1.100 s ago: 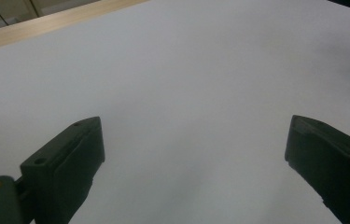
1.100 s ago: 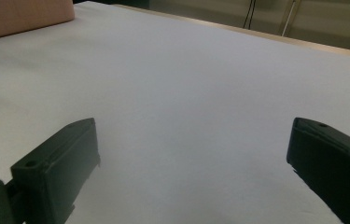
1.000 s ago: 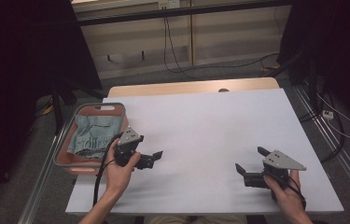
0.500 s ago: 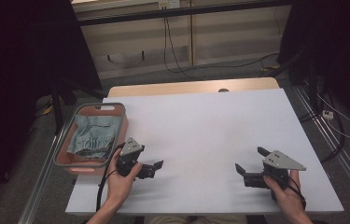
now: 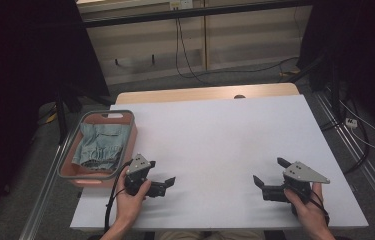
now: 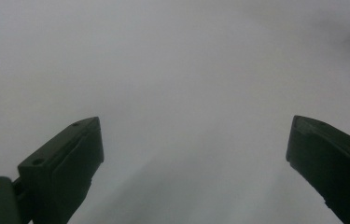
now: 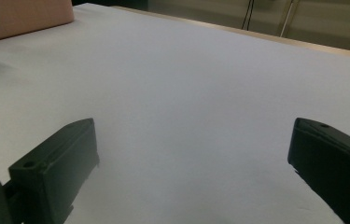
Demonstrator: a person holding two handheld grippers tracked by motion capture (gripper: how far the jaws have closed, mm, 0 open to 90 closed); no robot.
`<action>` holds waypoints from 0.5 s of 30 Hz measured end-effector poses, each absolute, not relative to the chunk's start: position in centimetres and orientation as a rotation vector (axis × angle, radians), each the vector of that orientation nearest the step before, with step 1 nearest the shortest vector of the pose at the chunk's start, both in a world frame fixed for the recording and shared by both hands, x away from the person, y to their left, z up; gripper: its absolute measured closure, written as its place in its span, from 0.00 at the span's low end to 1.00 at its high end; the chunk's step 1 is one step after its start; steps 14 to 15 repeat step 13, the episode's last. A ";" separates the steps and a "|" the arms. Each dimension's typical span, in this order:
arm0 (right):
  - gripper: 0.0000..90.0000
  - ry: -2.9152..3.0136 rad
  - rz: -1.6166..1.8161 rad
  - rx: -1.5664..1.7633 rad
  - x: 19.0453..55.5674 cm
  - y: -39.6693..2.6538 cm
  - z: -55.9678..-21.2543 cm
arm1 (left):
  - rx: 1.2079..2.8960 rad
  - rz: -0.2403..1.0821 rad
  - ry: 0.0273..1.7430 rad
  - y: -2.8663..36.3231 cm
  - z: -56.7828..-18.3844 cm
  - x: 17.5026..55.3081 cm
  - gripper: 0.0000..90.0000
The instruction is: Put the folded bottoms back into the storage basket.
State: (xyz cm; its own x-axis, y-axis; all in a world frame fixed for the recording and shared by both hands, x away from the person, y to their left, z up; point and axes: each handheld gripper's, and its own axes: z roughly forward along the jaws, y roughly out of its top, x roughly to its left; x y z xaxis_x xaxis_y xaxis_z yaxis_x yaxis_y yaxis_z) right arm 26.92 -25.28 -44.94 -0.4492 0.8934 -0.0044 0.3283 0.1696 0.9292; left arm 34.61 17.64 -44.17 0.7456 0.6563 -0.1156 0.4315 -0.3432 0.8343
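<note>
A pink basket [image 5: 106, 114] with a grey rim stands at the table's left edge, and a crumpled pale blue cloth [image 5: 96, 145] lies inside it. My left gripper [image 5: 161, 176] is held just right of the basket's near corner, low over the white tabletop [image 5: 215, 140]. Its jaws are spread wide in the left gripper view [image 6: 193, 140], with only bare white surface between them. My right gripper [image 5: 267, 171] rests near the front right, pointing left. It is open and empty [image 7: 193, 140]. The basket's pink wall [image 7: 23, 14] shows far off in that view.
A strip of bare wood [image 5: 205, 93] runs along the table's far edge. Cables [image 5: 190, 55] lie on the floor beyond it. Metal rails [image 5: 360, 165] flank the table on both sides, and dark stands [image 5: 332, 75] rise at the back right.
My left gripper has drawn back toward the table's front edge and slightly right, away from the basket's side. The right gripper has stayed put. Both jaws stay open.
</note>
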 end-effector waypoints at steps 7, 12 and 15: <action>0.02 1.876 1.269 1.152 26.9 -25.3 -44.9 | 1.991 0.306 0.834 17.8 -44.3 34.5 0.05; 0.01 1.889 1.258 1.172 27.0 -25.3 -45.0 | 1.984 0.289 0.858 18.1 -44.3 34.7 0.05; 0.01 1.891 1.258 1.168 27.1 -25.3 -45.0 | 1.988 0.292 0.863 18.1 -44.4 34.8 0.05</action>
